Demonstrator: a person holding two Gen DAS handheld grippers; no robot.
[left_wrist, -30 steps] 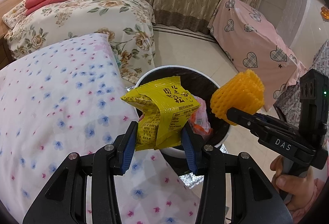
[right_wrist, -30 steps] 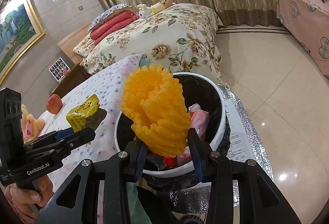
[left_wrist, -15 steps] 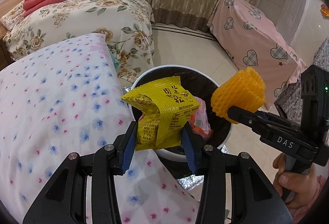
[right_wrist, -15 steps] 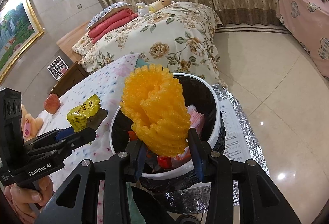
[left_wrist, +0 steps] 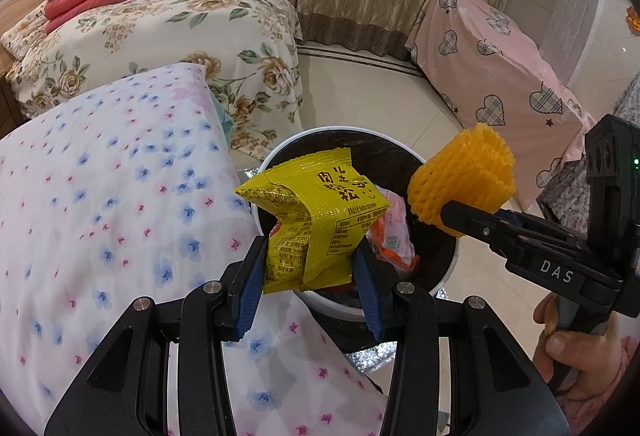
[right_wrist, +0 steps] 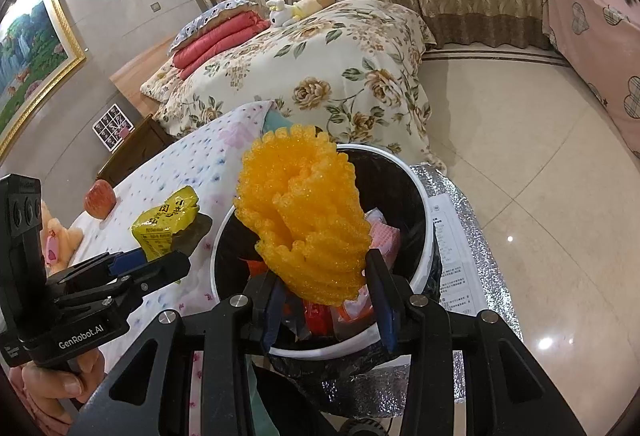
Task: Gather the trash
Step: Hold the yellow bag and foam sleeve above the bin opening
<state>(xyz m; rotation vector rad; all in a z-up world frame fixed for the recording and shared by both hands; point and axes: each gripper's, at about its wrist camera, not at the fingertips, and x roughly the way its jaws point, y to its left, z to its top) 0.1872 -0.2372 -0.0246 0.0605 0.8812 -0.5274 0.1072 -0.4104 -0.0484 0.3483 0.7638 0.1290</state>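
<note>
Crumpled yellow foil snack wrapper (left_wrist: pixel 316 216) sits pinched in the left gripper (left_wrist: pixel 310 284) fingers over the white black-lined bin's (left_wrist: pixel 448 272) near rim; right gripper (right_wrist: pixel 328 300) clamps orange foam fruit net (right_wrist: pixel 304 212) directly above the opening.

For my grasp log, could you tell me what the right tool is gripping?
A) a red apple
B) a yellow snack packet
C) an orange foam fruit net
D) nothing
C: the right tool is shut on the orange foam fruit net above the bin, while the left tool holds the yellow snack packet.
</note>
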